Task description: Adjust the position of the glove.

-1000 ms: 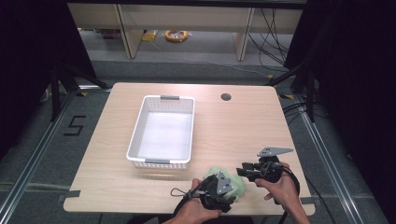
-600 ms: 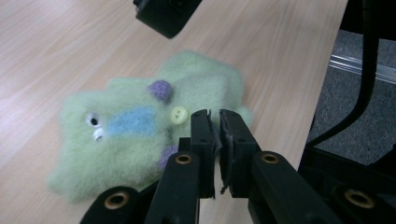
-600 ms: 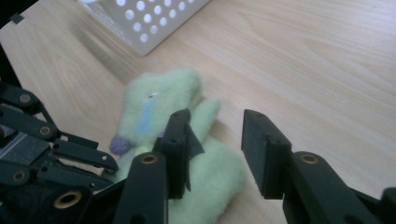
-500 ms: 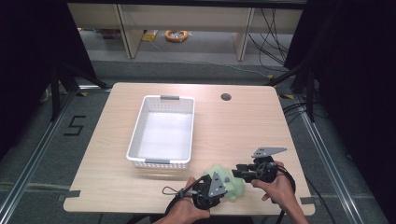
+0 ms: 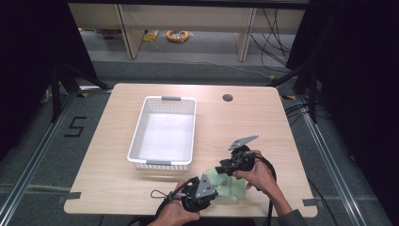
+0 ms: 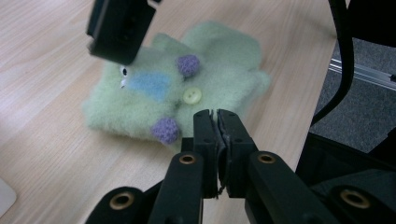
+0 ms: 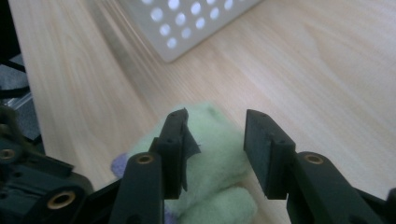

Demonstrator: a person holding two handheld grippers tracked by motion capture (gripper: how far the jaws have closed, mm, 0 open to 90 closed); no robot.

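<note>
High view showed the table (image 5: 117,188) bearing a white basket (image 5: 136,141) left of its middle, the basket's short end toward the near edge. A small round hole (image 5: 227,98) sat in the tabletop toward the far edge. A pale green fuzzy mitten (image 6: 219,74) lay flat on the wood close to the near edge, right of the basket and apart from it, with a blue patch, purple pom-poms and a yellow button on its upper face. The left gripper (image 6: 217,114) lay at the mitten's near side, jaws clenched together; whether they pinched any of the fleece could not be told. The right gripper (image 7: 215,135) hung over the mitten's far side with its jaws parted, having just been opening a little, green fleece showing between and beneath them, the pads not pressing on it.
</note>
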